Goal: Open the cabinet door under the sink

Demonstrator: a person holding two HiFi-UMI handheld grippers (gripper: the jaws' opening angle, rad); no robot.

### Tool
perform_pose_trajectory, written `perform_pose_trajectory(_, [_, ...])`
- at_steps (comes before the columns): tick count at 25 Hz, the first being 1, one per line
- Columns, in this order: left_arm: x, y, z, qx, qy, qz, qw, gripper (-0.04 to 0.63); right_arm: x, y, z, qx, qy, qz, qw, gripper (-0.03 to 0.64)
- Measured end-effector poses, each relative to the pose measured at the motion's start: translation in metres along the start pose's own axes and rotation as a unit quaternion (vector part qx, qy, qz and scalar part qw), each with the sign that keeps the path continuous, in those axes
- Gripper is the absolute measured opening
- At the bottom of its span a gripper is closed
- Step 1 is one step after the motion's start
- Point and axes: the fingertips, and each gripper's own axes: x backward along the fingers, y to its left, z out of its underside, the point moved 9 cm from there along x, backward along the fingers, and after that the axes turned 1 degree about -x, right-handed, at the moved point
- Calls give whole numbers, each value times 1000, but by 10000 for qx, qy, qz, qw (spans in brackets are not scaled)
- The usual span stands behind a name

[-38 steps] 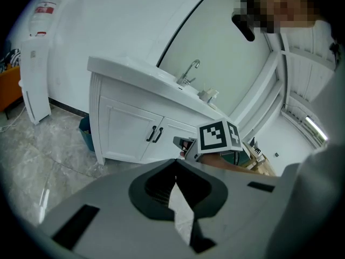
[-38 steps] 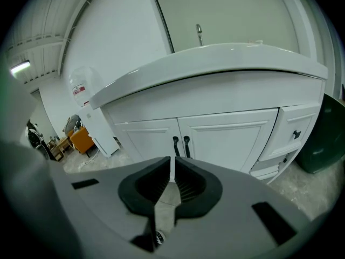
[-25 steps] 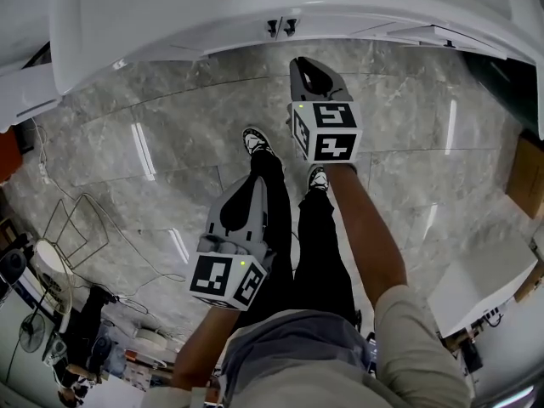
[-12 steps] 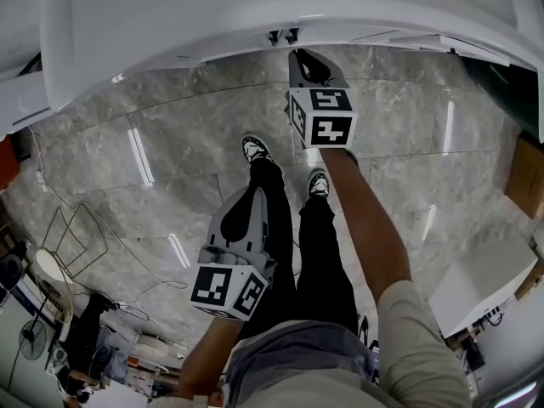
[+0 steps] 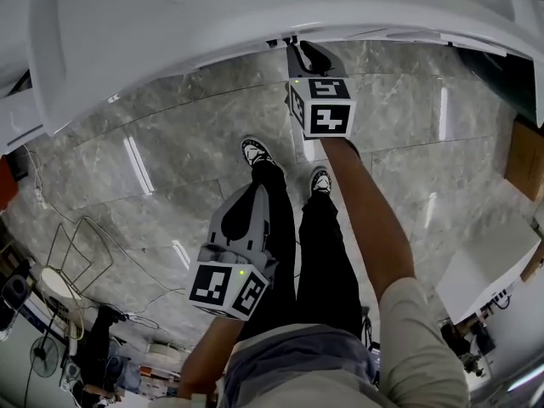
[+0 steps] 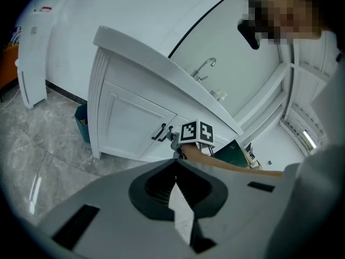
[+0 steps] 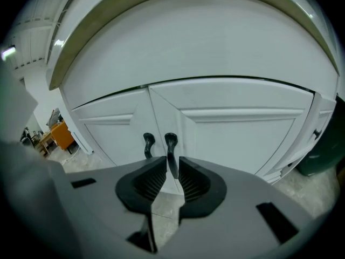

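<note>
The white cabinet under the sink has two doors, left [image 7: 105, 136] and right [image 7: 242, 131], each with a black handle at the centre seam. My right gripper [image 7: 172, 167] is open by a narrow gap, and the lower end of the right door's handle [image 7: 171, 147] sits between its fingertips. The left door's handle [image 7: 148, 144] stands just beside it. From the head view, my right gripper [image 5: 294, 48] reaches under the counter edge [image 5: 212, 24]. My left gripper [image 6: 176, 165] is shut on nothing and hangs low by the person's legs [image 5: 255, 192], away from the cabinet [image 6: 129, 128].
A faucet [image 6: 205, 66] stands on the counter. A blue bin [image 6: 81, 124] sits left of the cabinet and a dark green bin [image 7: 323, 155] on its right. The marble floor [image 5: 170, 143] holds a wire rack [image 5: 72, 228] and a cardboard box [image 5: 523, 160].
My right gripper has moved forward to the cabinet, up to the handles under the counter edge. The left gripper has stayed low by the legs.
</note>
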Motion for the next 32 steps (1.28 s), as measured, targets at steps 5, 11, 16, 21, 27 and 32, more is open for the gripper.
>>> perform_pose_trajectory(5, [0, 8, -8, -87, 6, 111, 9999, 0, -9, 2, 2, -60, -102, 44, 9999, 60])
perform_pose_trajectory(11, [-11, 14, 3, 105, 85, 180, 9997, 1, -21, 0, 6, -168, -270, 53, 9995, 58])
perform_pose_trajectory(16, [-16, 18, 9, 222, 122, 117, 9996, 1, -26, -1, 5, 25, -462, 120, 9989, 58])
perform_pose_trajectory(21, [-18, 15, 9, 244, 26, 23, 9997, 1, -25, 0, 6, 192, -506, 175, 9984, 58])
perform_pose_trajectory(27, [-20, 5, 3, 213, -99, -16, 9997, 1, -23, 1, 7, 244, -492, 190, 9983, 57])
perform_pose_trajectory(32, [-22, -8, 2, 233, -177, 47, 9996, 0, -19, 2, 12, 202, -514, 235, 9982, 57])
